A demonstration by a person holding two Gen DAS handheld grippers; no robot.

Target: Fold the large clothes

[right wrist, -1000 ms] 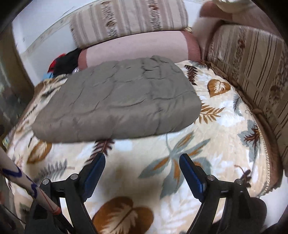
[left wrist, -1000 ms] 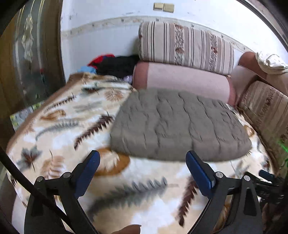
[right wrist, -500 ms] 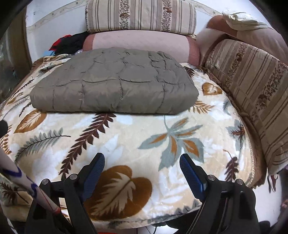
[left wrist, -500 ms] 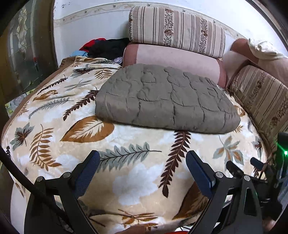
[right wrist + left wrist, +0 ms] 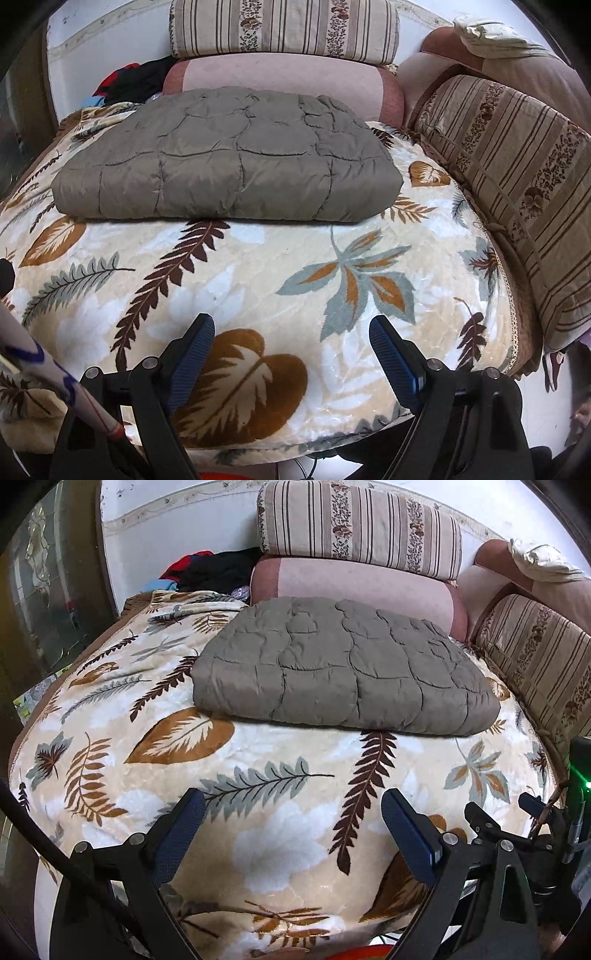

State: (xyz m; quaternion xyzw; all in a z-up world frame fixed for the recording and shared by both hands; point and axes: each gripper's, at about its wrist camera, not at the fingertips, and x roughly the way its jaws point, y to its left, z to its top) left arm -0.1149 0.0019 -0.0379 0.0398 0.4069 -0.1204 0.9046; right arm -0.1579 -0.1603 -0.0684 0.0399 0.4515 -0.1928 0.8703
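Grey-brown quilted fabric is filling the upper middle of the left wrist view: the padded garment [image 5: 343,672] is lying as a thick folded slab on the leaf-print blanket [image 5: 258,834], up toward twelve o'clock from the left hand-held gripper [image 5: 291,812]. That gripper is hanging over bare blanket with its blue pads spread wide and nothing between them. The garment's long axis is running from nine to three o'clock, its rounded fold edge facing six o'clock. Behind it the pink bolster [image 5: 354,590] and striped cushion [image 5: 362,528] are stacking up.

Seen from the right wrist, the garment is sitting at eleven to twelve o'clock, again lying crosswise, well apart from the right hand-held gripper [image 5: 291,332], which is also standing open and empty above the blanket. Its edges are looking squared and even, so I judge the folding essentially finished, with at most a tidying press or moving it away left.
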